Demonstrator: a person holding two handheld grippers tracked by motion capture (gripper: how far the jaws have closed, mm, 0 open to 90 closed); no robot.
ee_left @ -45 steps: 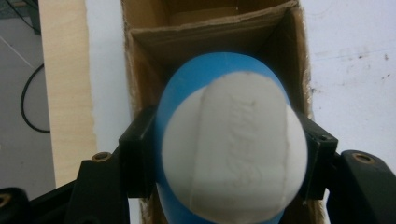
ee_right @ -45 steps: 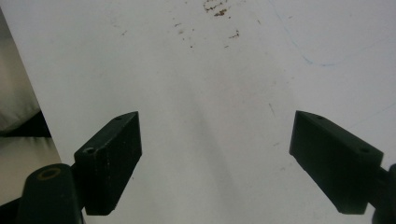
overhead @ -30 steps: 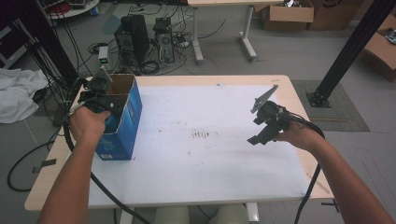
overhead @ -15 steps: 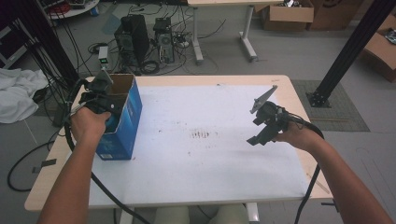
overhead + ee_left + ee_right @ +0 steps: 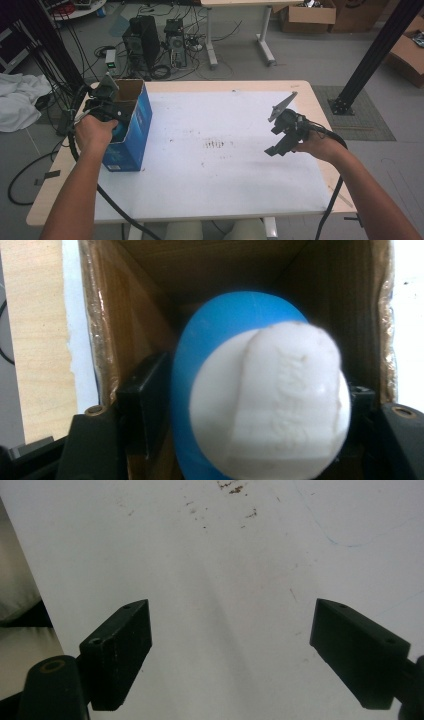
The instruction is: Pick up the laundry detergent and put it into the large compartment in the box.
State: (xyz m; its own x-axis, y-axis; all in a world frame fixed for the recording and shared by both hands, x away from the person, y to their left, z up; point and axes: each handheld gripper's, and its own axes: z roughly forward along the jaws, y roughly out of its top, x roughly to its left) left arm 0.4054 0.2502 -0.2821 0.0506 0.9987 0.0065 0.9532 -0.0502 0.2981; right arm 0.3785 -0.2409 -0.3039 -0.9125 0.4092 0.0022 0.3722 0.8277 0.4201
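A tall blue carton (image 5: 134, 135) with an open top stands at the table's left edge. My left gripper (image 5: 116, 116) points down into it. In the left gripper view, a rounded blue-and-white object (image 5: 260, 405) sits between the jaws, inside the brown cardboard walls (image 5: 125, 315). The jaws have just been opening, and the object still lies between the pads (image 5: 145, 405). Whether it still touches them I cannot tell. My right gripper (image 5: 274, 140) hovers over the right side of the white table mat (image 5: 220, 175). It stands open (image 5: 232, 630) with nothing between its fingers.
The mat has a few dark smudges (image 5: 215, 145) near its middle. On the floor beyond the table stand computer towers (image 5: 145, 37), cables, and cardboard boxes (image 5: 305, 15). A black post (image 5: 370, 55) rises at the right and a white cloth (image 5: 17, 100) lies at the left.
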